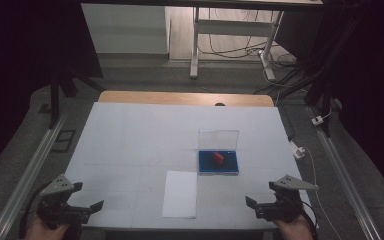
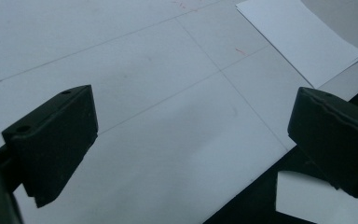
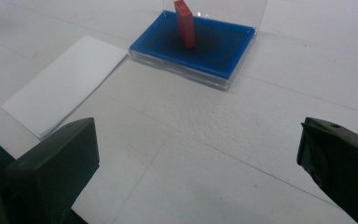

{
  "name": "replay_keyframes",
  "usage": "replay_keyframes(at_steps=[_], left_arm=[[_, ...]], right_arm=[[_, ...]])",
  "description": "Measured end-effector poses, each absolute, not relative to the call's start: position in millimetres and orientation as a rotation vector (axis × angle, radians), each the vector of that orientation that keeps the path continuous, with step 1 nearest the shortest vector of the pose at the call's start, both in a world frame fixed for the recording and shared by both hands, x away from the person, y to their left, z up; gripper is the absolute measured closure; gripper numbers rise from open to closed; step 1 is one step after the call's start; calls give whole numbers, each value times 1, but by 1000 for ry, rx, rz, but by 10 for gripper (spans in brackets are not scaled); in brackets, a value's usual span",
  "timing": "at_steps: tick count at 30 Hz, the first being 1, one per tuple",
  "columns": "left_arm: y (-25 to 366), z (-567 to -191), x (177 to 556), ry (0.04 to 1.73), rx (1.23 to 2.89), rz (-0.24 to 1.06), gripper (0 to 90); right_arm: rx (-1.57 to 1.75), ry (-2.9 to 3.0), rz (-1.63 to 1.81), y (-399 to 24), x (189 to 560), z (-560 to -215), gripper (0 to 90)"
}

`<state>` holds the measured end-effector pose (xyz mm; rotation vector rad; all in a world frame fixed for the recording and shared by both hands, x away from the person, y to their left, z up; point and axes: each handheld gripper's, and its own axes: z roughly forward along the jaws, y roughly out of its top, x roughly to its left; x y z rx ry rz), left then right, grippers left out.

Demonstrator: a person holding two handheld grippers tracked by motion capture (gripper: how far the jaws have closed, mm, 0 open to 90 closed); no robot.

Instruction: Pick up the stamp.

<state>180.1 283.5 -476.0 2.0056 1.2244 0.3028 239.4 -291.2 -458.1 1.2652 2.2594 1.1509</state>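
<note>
The red block (image 3: 185,23) stands upright on the blue pad inside the open clear case (image 3: 193,51), well ahead of the right gripper (image 3: 196,158) and a little toward its left finger. Both fingers (image 3: 51,172) of this gripper are spread wide and hold nothing. The left gripper (image 2: 191,140) is also wide open and empty, over the bare surface (image 2: 135,70).

The block looks small, stiff and light, with smooth flat faces, so I judge it may slip or tip over if it is pushed from one side. The best hold is probably across its two broad faces, near the top, above the case rim. The white paper (image 3: 65,84), lying beyond the left finger, is thin and limp.

The right gripper view shows the block's narrow upright shape and the raised clear lid behind it. The high view shows both grippers at the near edge, the left gripper (image 1: 72,205) well apart from the case (image 1: 218,162).
</note>
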Motion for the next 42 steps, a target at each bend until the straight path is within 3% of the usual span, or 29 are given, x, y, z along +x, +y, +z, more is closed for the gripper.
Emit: replay_keyframes(at_steps=[42], left_arm=[[280, -476, 179, 1227, 2027, 303, 21]], right_arm=[[1122, 2386, 1071, -277, 248, -456, 0]])
